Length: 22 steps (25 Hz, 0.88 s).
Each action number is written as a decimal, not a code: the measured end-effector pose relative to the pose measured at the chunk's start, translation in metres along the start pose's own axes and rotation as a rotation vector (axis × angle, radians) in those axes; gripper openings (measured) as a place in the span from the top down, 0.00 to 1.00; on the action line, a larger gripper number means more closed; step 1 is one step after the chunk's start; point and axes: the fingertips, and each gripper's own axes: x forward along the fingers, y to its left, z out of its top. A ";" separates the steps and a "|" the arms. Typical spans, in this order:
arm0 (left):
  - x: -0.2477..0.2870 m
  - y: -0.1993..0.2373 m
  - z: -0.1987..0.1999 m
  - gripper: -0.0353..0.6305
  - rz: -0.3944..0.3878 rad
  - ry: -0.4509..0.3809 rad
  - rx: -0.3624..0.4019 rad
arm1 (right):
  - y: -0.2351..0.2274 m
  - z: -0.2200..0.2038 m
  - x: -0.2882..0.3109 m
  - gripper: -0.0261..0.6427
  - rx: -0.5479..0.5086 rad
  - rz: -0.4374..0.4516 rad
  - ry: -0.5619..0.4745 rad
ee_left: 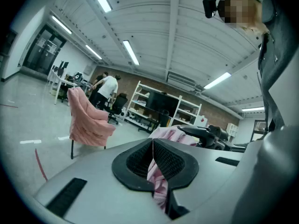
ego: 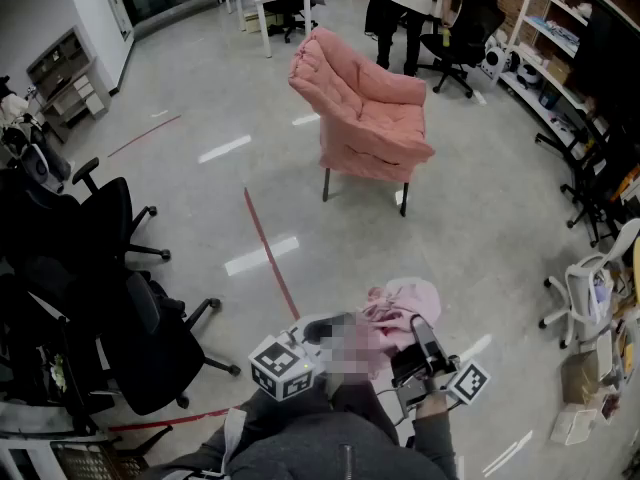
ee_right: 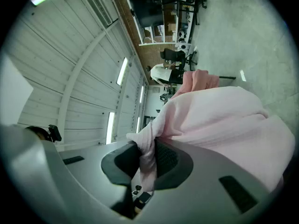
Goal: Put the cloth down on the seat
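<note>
Where the grip stands: left hand-held gripper [ee_left: 153, 148] and right hand-held gripper [ee_right: 148, 160] both clamp the bunched pale-pink fabric cloth [ego: 402, 306].
Cloth: aloft, well apart from the pink padded armchair [ego: 372, 118].
Risk: a thin pinch slips; cloth drops on the floor [ego: 460, 228].

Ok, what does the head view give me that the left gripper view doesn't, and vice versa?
Head view only: the black office chairs at left and the white chair at right. Left gripper view only: the left gripper with jaws shut on a fold of the pink cloth, and the ceiling lights. Both: the pink armchair, the cloth, the red floor tape.
</note>
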 end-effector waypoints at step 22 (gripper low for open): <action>-0.047 0.055 0.008 0.93 -0.046 -0.014 0.007 | 0.004 -0.056 0.052 0.89 -0.036 0.033 -0.039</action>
